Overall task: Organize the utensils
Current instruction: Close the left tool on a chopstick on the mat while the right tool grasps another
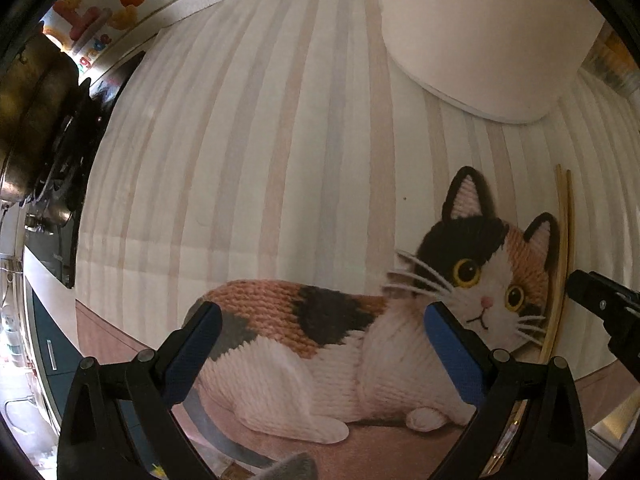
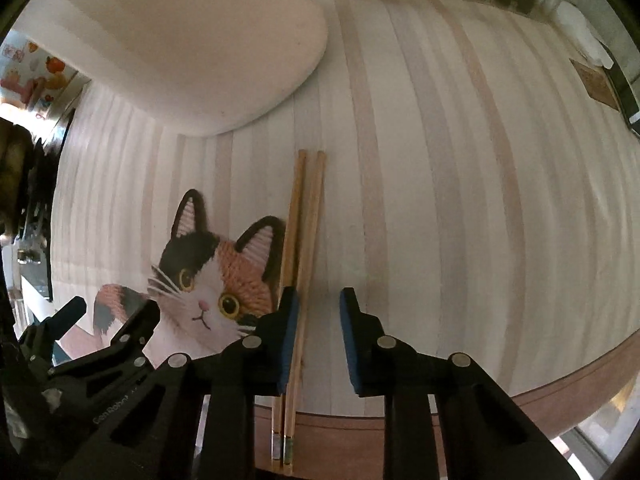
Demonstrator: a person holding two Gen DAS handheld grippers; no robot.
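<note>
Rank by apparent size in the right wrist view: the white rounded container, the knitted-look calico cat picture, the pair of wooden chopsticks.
1. White rounded container, largest, though cut off by the frame edge.
2. Calico cat picture, partly hidden by the grippers.
3. Wooden chopsticks, long but thin, smallest in area.

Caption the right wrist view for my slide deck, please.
Right gripper lowered over wooden chopsticks on a cat-print placemat, jaws not yet clamped on them.
</note>
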